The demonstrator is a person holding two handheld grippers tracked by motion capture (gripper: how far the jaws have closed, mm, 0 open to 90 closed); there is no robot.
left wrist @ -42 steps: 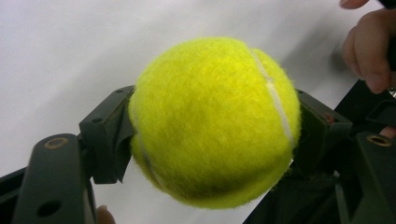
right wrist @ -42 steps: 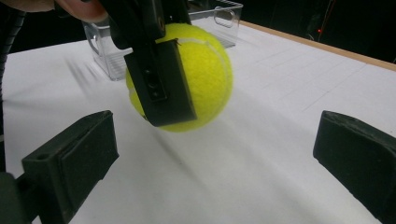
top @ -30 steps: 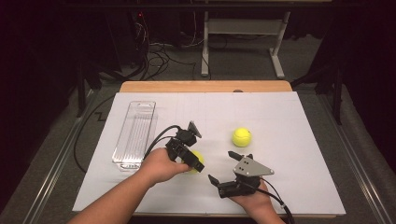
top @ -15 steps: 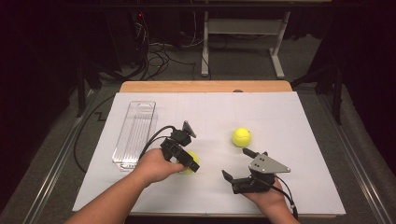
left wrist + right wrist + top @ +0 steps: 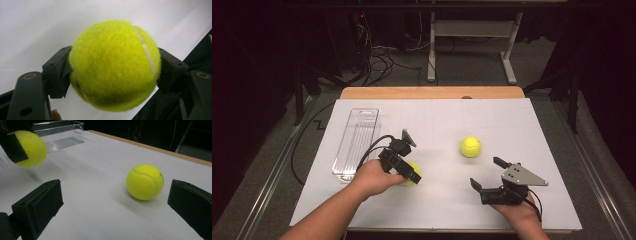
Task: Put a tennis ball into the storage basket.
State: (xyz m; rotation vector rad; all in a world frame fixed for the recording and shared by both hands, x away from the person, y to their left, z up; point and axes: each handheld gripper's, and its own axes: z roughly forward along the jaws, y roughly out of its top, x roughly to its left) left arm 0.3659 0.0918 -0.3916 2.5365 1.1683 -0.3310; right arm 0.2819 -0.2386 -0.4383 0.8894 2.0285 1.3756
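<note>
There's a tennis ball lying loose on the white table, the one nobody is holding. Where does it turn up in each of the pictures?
High view: the loose ball lies right of centre on the white table, beyond the right tool.
Left gripper view: not in it; the ball there is the held ball, clamped by the left tool.
Right gripper view: right of centre, between the open jaws.
Shared landmark: the clear tray.

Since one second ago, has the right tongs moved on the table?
Yes. In the high view the right tongs has shifted to the right, from below-left of the free tennis ball to below-right of it, jaws open.
</note>
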